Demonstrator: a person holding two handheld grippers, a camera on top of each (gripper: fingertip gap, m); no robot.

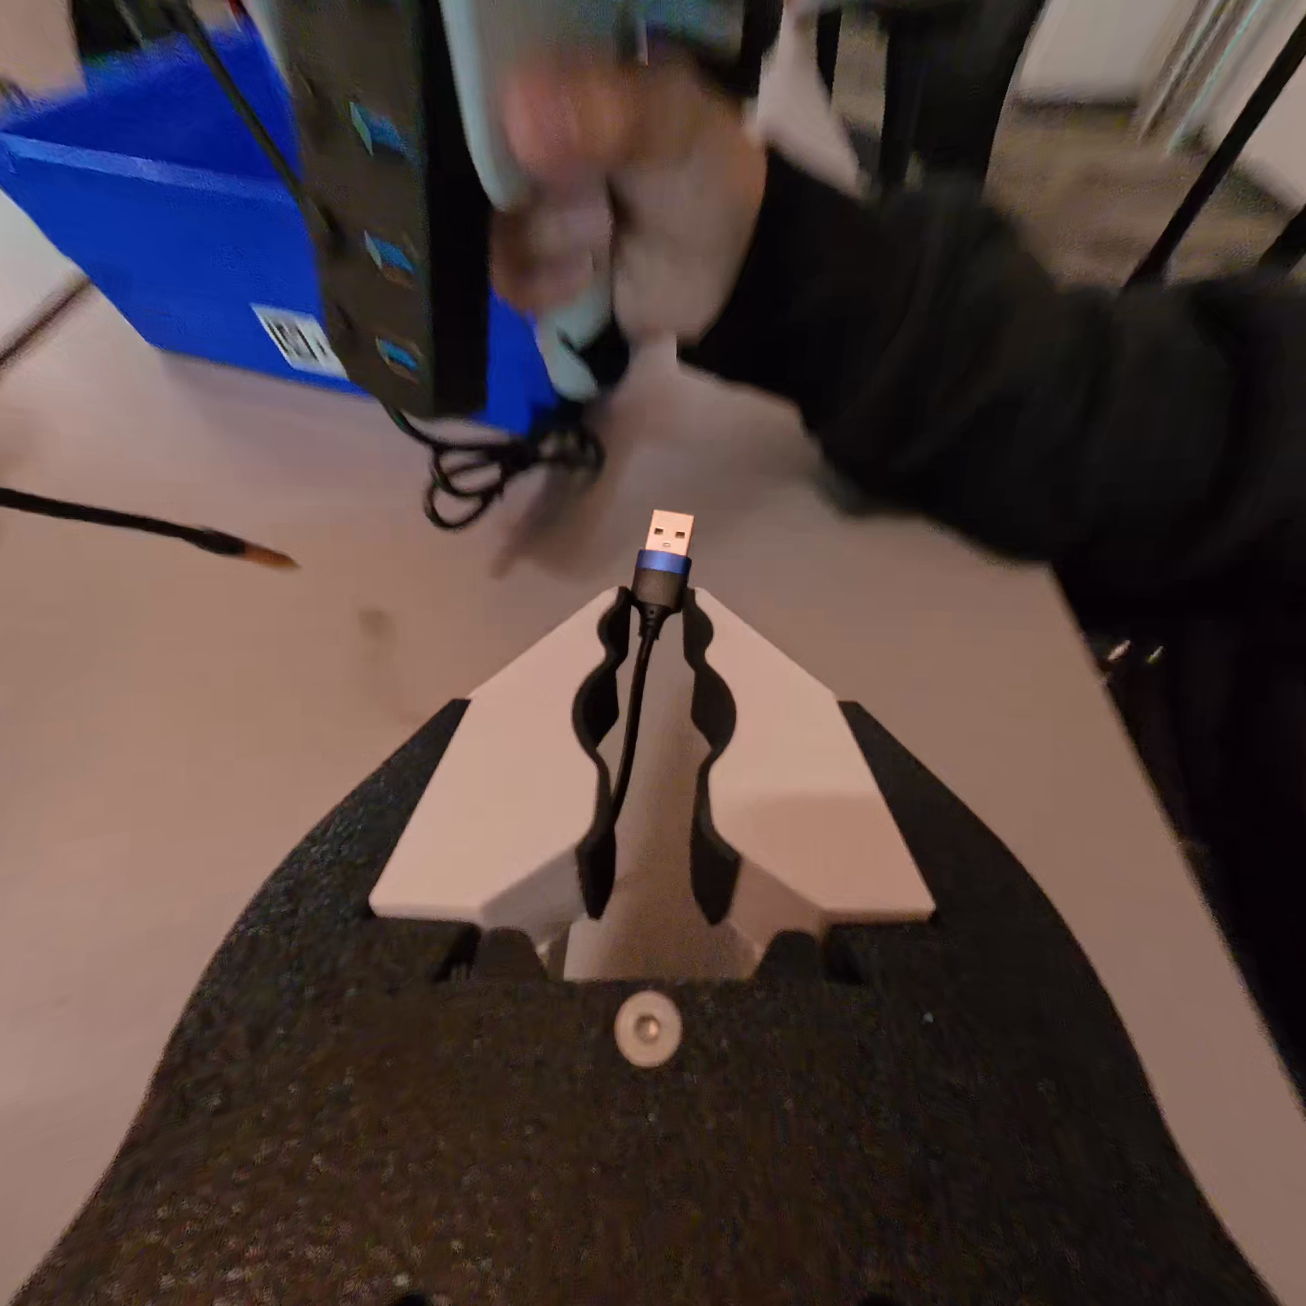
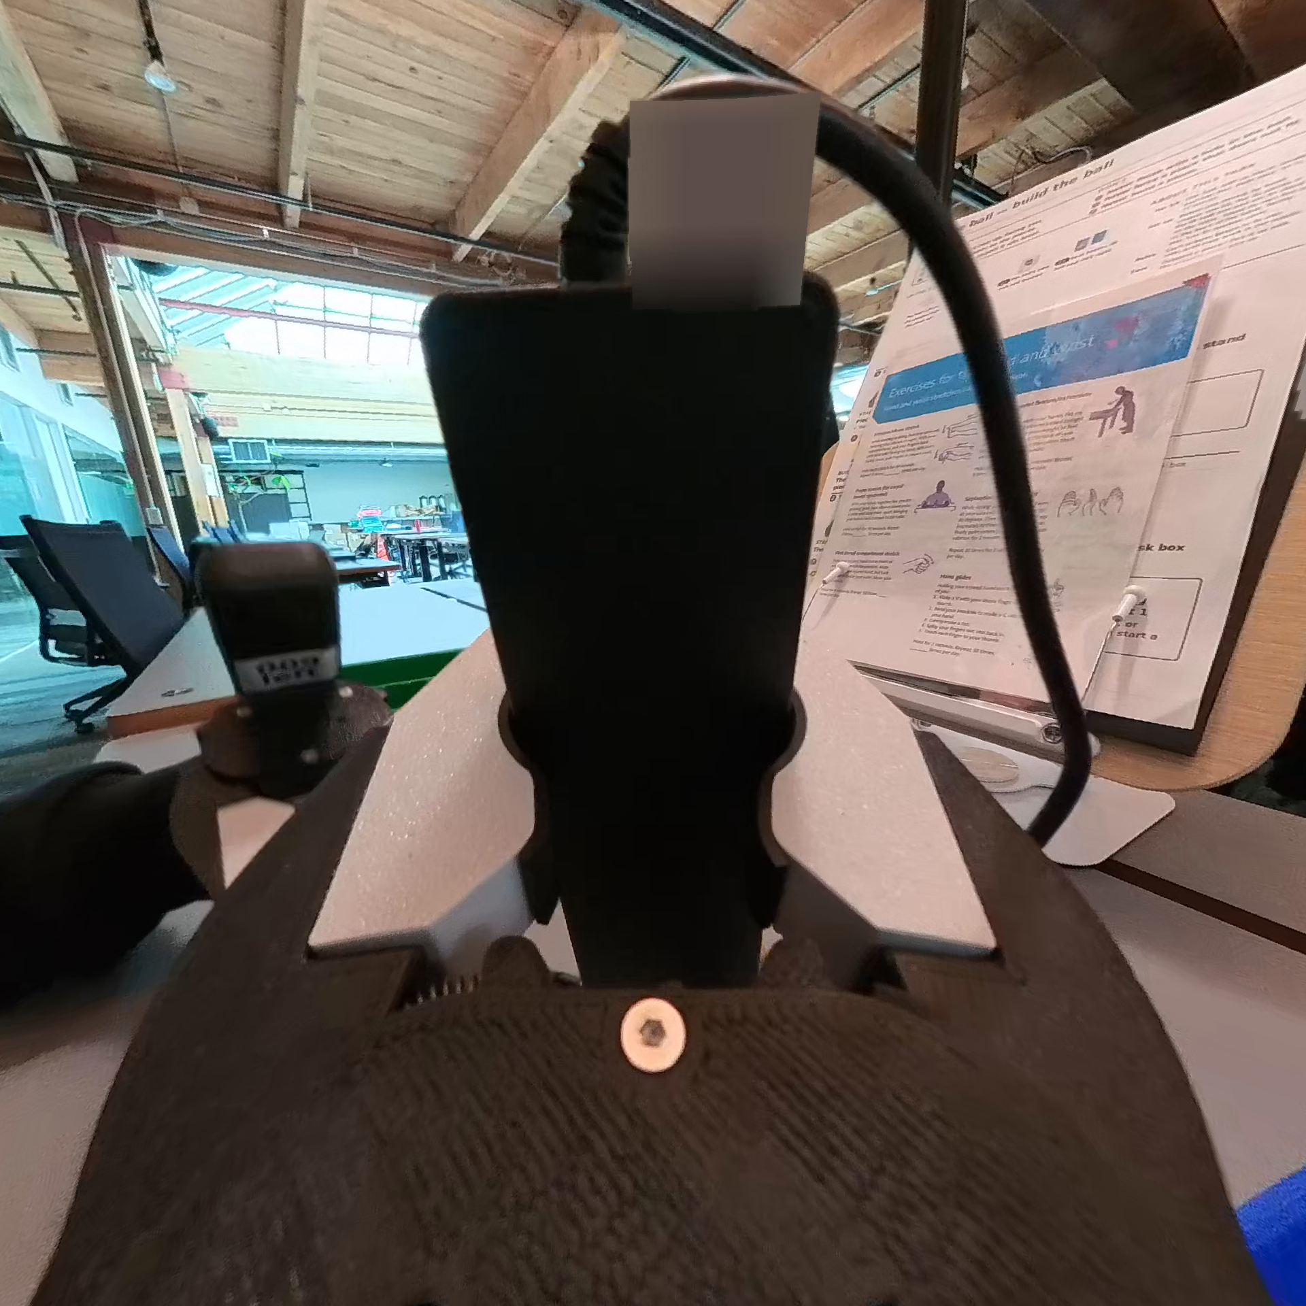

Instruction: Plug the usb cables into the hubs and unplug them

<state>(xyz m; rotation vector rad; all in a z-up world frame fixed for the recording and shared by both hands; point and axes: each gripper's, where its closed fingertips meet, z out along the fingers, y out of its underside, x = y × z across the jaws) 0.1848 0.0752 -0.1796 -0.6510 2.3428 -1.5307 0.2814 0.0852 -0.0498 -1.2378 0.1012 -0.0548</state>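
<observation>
Upper left of the left wrist view: USB hub smeared, top cut by the edge. Beside it, hand too blurred for finger detail. Blue bin cropped at left. Right wrist view: hub's port face hidden, only its black back showing; sleeve cut off at left.

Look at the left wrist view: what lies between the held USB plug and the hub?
In the left wrist view, only bare table and air separate the plug from the hub; a coiled black cable lies just left of that line.
</observation>
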